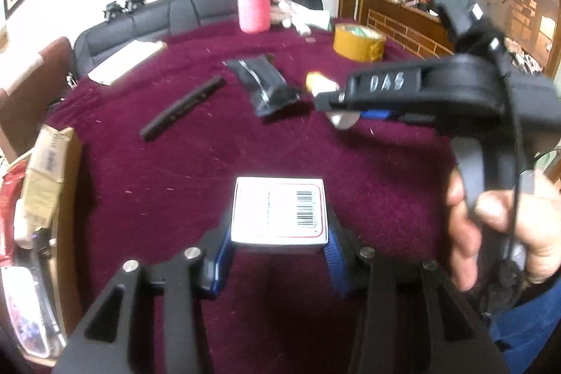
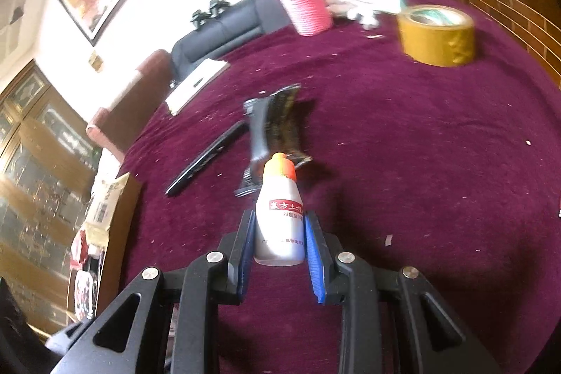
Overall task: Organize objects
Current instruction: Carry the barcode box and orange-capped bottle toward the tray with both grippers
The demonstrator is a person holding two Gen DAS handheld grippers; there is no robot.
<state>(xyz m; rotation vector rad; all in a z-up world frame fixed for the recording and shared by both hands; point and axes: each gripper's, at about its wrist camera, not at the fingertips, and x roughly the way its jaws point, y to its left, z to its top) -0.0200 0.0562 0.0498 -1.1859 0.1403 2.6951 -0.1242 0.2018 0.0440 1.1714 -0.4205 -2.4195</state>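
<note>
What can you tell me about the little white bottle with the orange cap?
The white bottle looks like smooth plastic, with an orange cap on a narrow neck and a red label strip bearing printed characters. It lies along the right gripper, cap pointing away from the camera, clamped at its lower body between the blue pads. It appears lifted off the maroon tablecloth.

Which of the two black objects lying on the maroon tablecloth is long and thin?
The slim black stick-shaped bar, lying left of the other in the left wrist view. The other, a crinkled glossy black packet, is wider and shorter.

bare cloth (image 2: 438,146) right, black pouch (image 2: 277,125) ahead
</note>
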